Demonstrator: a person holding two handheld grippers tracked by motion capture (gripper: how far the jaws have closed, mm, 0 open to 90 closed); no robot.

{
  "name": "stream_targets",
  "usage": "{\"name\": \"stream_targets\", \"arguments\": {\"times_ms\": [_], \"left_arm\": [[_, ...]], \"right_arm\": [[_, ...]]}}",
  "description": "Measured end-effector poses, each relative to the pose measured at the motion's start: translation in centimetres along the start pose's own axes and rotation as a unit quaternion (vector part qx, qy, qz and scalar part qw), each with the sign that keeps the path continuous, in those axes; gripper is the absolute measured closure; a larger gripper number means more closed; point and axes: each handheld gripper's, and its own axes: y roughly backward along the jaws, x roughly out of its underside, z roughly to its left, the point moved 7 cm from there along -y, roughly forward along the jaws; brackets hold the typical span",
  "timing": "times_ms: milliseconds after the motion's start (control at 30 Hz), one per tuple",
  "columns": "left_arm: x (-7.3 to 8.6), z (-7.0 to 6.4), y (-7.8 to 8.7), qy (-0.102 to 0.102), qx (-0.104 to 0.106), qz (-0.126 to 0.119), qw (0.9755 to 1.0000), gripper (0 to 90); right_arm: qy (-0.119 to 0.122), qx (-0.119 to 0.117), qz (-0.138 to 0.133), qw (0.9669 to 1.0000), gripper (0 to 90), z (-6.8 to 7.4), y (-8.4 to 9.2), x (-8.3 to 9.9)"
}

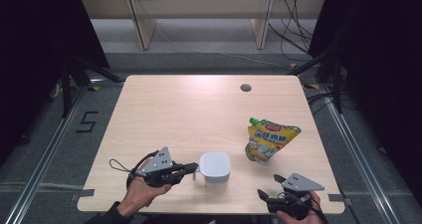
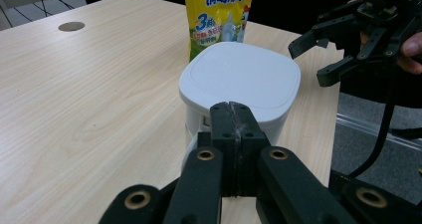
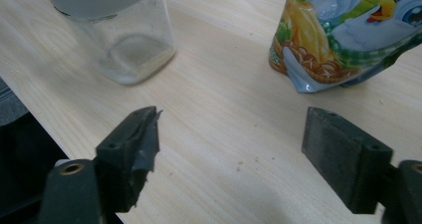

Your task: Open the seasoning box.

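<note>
Jar with white lid sat near the counter's front edge; left gripper, jaws pressed together, touched its side, while right gripper hovered spread, near the yellow pouch.

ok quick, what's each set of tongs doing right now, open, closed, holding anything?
Left tongs: closed, nothing visibly held, tips at the white-lidded jar.
Right tongs: open, empty, above the table.

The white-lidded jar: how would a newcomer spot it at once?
On the wooden table, look at the near edge, midway between the two hands. The jar stands there, right of the left tool: clear body, square white lid, unlike the yellow pouch lying behind it.
</note>
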Motion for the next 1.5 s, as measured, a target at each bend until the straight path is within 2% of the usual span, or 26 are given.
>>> {"name": "stream_targets", "arguments": {"times_ms": [33, 100, 133, 200, 233, 267, 433, 467, 567, 633, 667, 767, 800, 833, 967, 1033, 1100, 1133, 1167, 1233, 1267, 1300, 1367, 1400, 1467, 1500], "left_arm": [[-0.1, 0.0, 0.0, 0.006, -0.003, 0.0, 1.0, 89.1], [-0.5, 0.0, 0.1, 0.001, 0.002, -0.006, 1.0, 89.1], [-0.7, -0.1, 0.0, -0.002, -0.001, -0.004, 1.0, 89.1], [-1.0, -0.2, -0.3, -0.003, 0.0, -0.006, 1.0, 89.1], [-1.1, -0.2, -0.4, -0.009, -0.002, 0.0, 1.0, 89.1], [-1.2, -0.2, -0.6, -0.012, 0.001, -0.001, 0.9999, 89.1], [-1.3, 0.3, -1.3, -0.003, -0.003, 0.0, 1.0, 89.1], [-1.3, 0.3, -1.4, -0.003, -0.007, 0.001, 1.0, 89.1], [-1.3, 0.3, -1.5, -0.007, -0.007, -0.001, 1.0, 89.1], [-1.3, 0.4, -1.5, -0.006, -0.006, -0.002, 1.0, 89.1], [-1.3, 0.3, -1.5, -0.004, -0.006, -0.005, 1.0, 89.1], [-1.1, 0.2, -1.4, 0.001, -0.01, -0.005, 0.9999, 89.0], [-1.1, 0.2, -1.3, -0.004, -0.011, -0.004, 0.9999, 89.0], [-1.1, 0.3, -1.3, -0.008, -0.01, -0.005, 0.9999, 89.0], [-1.1, 0.2, -1.3, -0.007, -0.011, -0.009, 0.9999, 89.1], [-1.0, 0.1, -1.2, -0.001, -0.014, -0.008, 0.9999, 89.0], [-1.0, 0.2, -1.2, -0.001, -0.01, -0.013, 0.9999, 89.0], [-1.0, 0.2, -1.2, -0.001, -0.011, -0.013, 0.9999, 89.0], [-0.9, 0.2, -1.1, -0.004, -0.015, -0.008, 0.9998, 89.0], [-0.9, 0.2, -1.0, -0.005, -0.016, -0.007, 0.9998, 89.0], [-0.9, 0.2, -1.0, -0.005, -0.018, -0.007, 0.9998, 89.0], [-0.9, 0.2, -1.0, -0.005, -0.018, -0.008, 0.9998, 89.0], [-0.8, 0.2, -1.0, 0.0, -0.019, -0.011, 0.9998, 89.1], [-0.8, 0.2, -1.0, 0.002, -0.019, -0.014, 0.9997, 89.0], [-0.8, 0.3, -1.0, -0.005, -0.015, -0.015, 0.9998, 89.1], [-0.8, 0.2, -1.0, 0.008, -0.018, -0.016, 0.9997, 89.0]], "right_arm": [[0.006, -0.003, 0.0, 1.0, 28.1, 0.0, 0.0, 0.0], [0.003, -0.003, 0.005, 1.0, 29.4, 0.0, 0.1, 0.0], [0.016, 0.003, -0.009, 0.9998, 31.7, -0.3, 0.1, -0.2], [0.018, 0.0, -0.01, 0.9998, 34.0, -0.2, 0.1, -0.2], [0.012, -0.011, -0.005, 0.9999, 35.0, 0.0, 0.1, -0.1], [0.02, -0.005, -0.008, 0.9998, 36.5, -0.1, 0.1, -0.2], [0.017, -0.003, -0.016, 0.9997, 42.5, 0.0, 0.3, -0.3], [0.004, -0.007, -0.01, 0.9999, 43.3, 0.3, 0.4, -0.2], [0.025, -0.003, -0.026, 0.9993, 45.9, -0.1, 0.4, -0.6], [0.024, -0.007, -0.03, 0.9992, 47.9, 0.0, 0.6, -0.8], [0.006, -0.009, -0.031, 0.9995, 48.6, 0.3, 0.6, -0.8], [0.016, -0.009, -0.046, 0.9988, 52.1, 0.3, 0.6, -1.1], [0.027, -0.014, -0.052, 0.9982, 53.7, 0.2, 0.5, -1.3], [0.001, -0.017, -0.044, 0.9989, 56.0, 0.7, 0.7, -1.2], [0.002, -0.025, -0.053, 0.9983, 63.1, 1.0, 0.7, -1.8], [0.018, -0.032, -0.071, 0.9968, 69.3, 1.7, 0.5, -2.6], [0.02, -0.027, -0.076, 0.9965, 72.8, 2.1, 0.4, -3.1], [0.013, -0.038, -0.076, 0.9963, 74.7, 2.4, 0.4, -3.2], [0.031, -0.039, -0.086, 0.995, 76.2, 2.4, 0.2, -3.5], [0.031, -0.047, -0.089, 0.9944, 78.2, 2.7, 0.1, -3.8], [0.048, -0.042, -0.092, 0.9937, 79.3, 2.7, 0.0, -4.0], [0.04, -0.048, -0.091, 0.9939, 80.6, 3.0, -0.1, -4.1], [0.048, -0.045, -0.094, 0.9934, 81.6, 3.0, -0.2, -4.3], [0.053, -0.057, -0.095, 0.9925, 83.1, 3.4, -0.5, -4.6], [0.05, -0.062, -0.098, 0.992, 86.5, 3.9, -0.6, -5.0], [0.058, -0.067, -0.099, 0.9911, 87.4, 4.0, -0.8, -5.2]]}}
